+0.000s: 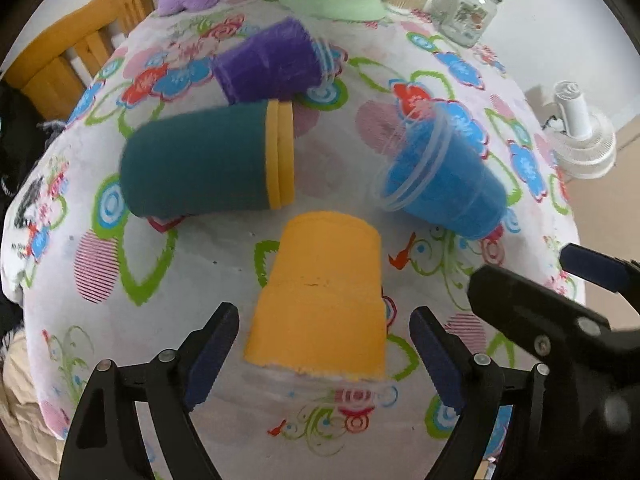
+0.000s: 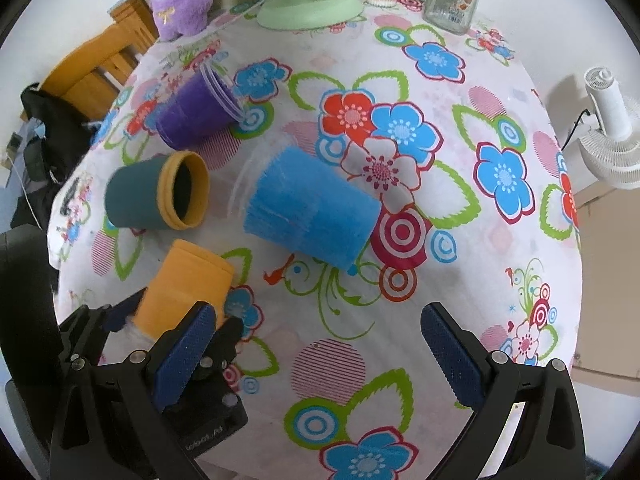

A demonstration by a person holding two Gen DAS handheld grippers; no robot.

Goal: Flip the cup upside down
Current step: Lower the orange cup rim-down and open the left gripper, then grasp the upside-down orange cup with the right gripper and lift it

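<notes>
Two grippers spread empty; I'd square my left gripper around the orange cup at twelve o'clock, gripping mid-wall.

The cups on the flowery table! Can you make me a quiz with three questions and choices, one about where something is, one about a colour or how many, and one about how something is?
1. Which cup sits between the left gripper fingers?
A. purple cup
B. orange cup
C. blue cup

2. How many cups are on the table?
A. two
B. six
C. four

3. How is the teal cup placed?
A. lying on its side
B. hanging from a hook
C. stacked inside the glass jar

Answers:
1 B: the orange cup stands mouth down between the open fingers.
2 C: orange, teal cup, purple cup, blue cup.
3 A: its opening faces sideways.
</notes>
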